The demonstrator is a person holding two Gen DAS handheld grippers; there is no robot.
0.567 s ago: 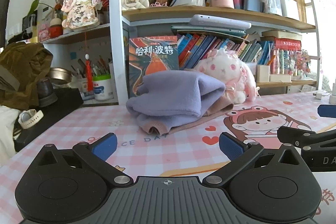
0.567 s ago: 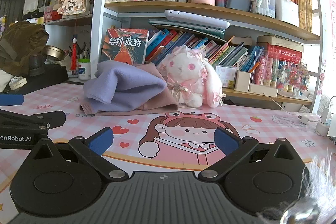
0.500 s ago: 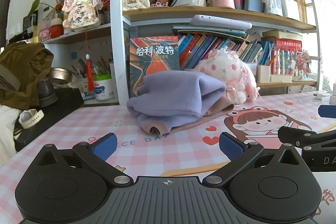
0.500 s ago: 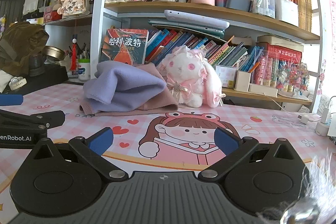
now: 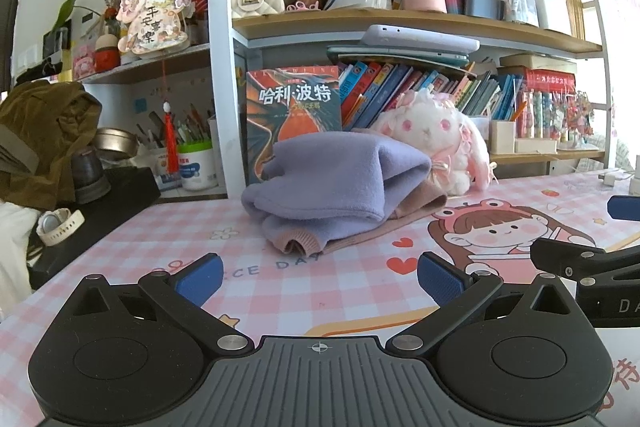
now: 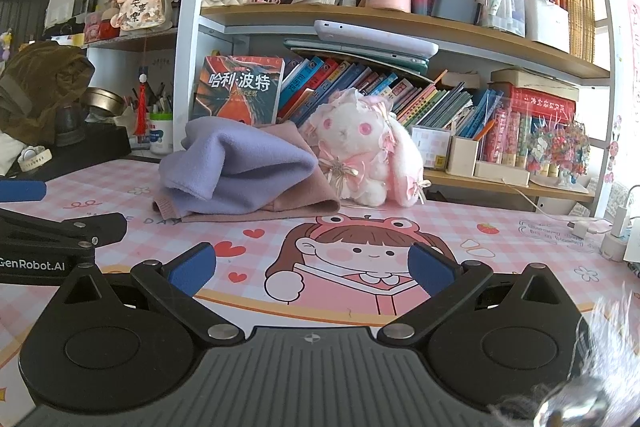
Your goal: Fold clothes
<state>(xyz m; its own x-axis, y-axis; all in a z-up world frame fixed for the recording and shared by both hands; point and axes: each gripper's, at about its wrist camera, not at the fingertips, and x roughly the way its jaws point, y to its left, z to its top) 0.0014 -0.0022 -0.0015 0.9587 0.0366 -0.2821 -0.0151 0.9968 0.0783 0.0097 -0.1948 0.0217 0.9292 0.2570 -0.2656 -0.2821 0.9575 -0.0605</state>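
I have both jaws spread wide and empty: my left hand-held gripper (image 5: 318, 277) and right hand-held gripper (image 6: 312, 265) hover over the pink checked worktop (image 5: 248, 291). The lilac garment (image 5: 332, 183) lies bundled on a pink garment (image 6: 304, 205), just in front of the bookshelf (image 5: 218, 67). A plush rabbit (image 6: 360, 151) sits touching the bundle's right side.
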